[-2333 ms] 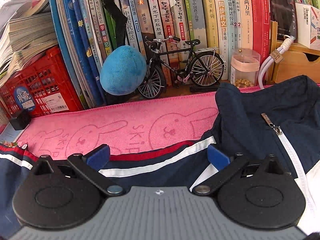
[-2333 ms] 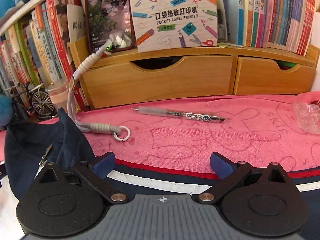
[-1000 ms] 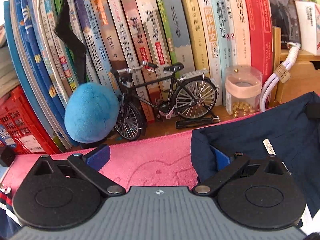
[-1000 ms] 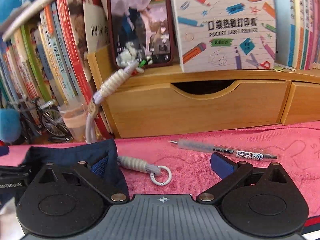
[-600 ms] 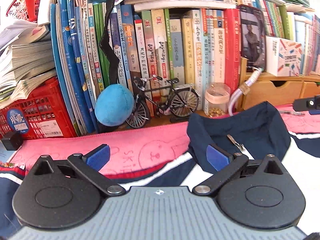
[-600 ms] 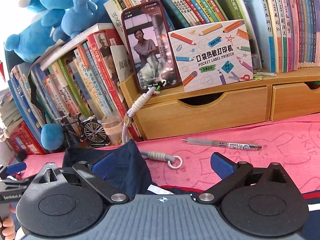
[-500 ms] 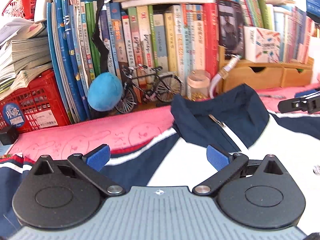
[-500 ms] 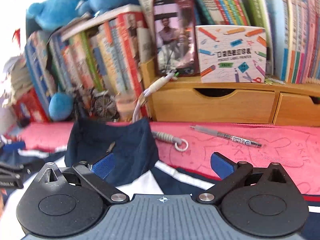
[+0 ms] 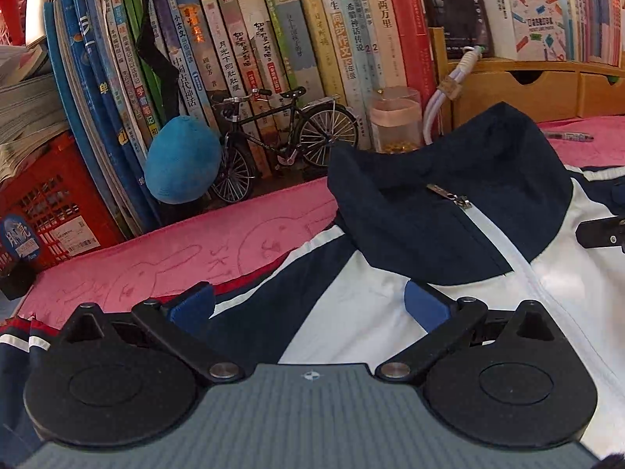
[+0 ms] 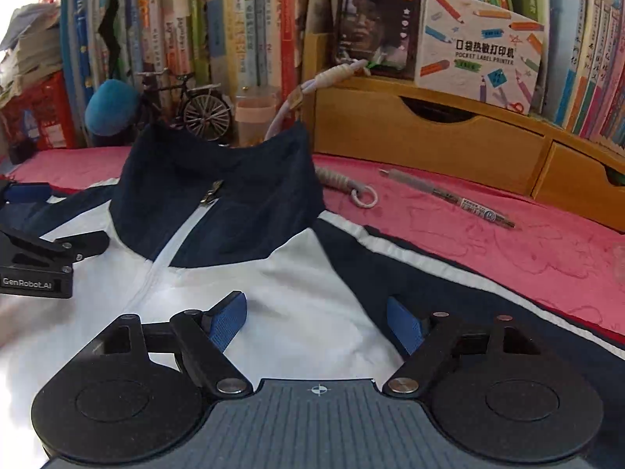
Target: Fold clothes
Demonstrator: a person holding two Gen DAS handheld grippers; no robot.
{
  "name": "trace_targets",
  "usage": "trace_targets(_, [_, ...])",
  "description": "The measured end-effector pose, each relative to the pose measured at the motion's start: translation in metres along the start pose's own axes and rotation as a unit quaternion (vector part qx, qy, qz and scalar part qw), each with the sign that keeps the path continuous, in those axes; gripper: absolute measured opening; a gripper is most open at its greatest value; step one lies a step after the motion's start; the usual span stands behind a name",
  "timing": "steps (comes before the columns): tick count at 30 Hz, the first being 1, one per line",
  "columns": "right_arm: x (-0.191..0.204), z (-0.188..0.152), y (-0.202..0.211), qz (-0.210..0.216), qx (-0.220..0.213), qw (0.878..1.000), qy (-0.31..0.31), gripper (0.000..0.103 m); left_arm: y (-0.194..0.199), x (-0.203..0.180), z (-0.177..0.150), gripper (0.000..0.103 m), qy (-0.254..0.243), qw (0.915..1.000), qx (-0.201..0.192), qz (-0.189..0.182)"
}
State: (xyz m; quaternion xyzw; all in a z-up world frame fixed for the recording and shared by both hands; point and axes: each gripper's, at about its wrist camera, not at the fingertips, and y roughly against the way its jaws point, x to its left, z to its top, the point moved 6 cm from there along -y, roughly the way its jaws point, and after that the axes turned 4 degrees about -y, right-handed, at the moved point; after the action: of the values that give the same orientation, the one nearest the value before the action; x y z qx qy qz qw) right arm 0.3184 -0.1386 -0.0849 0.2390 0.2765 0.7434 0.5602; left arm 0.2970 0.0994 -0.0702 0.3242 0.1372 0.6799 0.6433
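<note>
Jacket, navy and white with its zip closed and dark collar standing up, lies flat on the pink towel in front of the bookshelf. Over its white chest the right gripper is closing with nothing pinched between its blue pads, and the left gripper hangs spread wide over the shoulder. A pen lies on the towel beyond the jacket, near the wooden drawers.

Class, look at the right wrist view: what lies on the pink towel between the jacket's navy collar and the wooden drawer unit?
A pale braided cord ending in a ring, and a pen, lie between the collar and drawer unit, seen in the right wrist view.
</note>
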Motion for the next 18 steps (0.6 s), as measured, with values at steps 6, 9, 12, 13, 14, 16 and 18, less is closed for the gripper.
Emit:
trace_targets(6, [-0.027,0.027,-0.040,-0.019,-0.012,0.999,-0.041,0.103,-0.030,0.013,0.014,0.103,0.021,0.9995,0.010,0.021])
trace_targets(9, [-0.029,0.033,-0.049,-0.028,-0.017,0.998,-0.050,0.103,-0.039,0.016,0.017,0.103,0.027,0.9992,0.012,0.025])
trace_targets(12, [-0.033,0.043,-0.058,-0.032,-0.018,0.998,-0.060,0.103,-0.049,0.022,0.019,0.103,0.046,0.9985,0.017,0.025])
trace_targets(13, [-0.036,0.046,-0.060,-0.035,-0.018,0.997,-0.068,0.103,-0.050,0.024,0.019,0.103,0.054,0.9981,0.020,0.023])
trace_targets(14, [-0.038,0.046,-0.056,-0.030,-0.019,0.996,-0.077,0.103,-0.050,0.026,0.019,0.103,0.063,0.9975,0.024,0.020])
trace_targets(16, [-0.041,0.043,-0.039,-0.008,-0.023,0.995,-0.093,0.102,-0.044,0.029,0.018,0.103,0.073,0.9968,0.027,0.018])
trace_targets(18, [-0.044,0.041,-0.022,0.014,-0.028,0.994,-0.109,0.102,-0.028,0.032,0.016,0.103,0.074,0.9969,0.017,0.024])
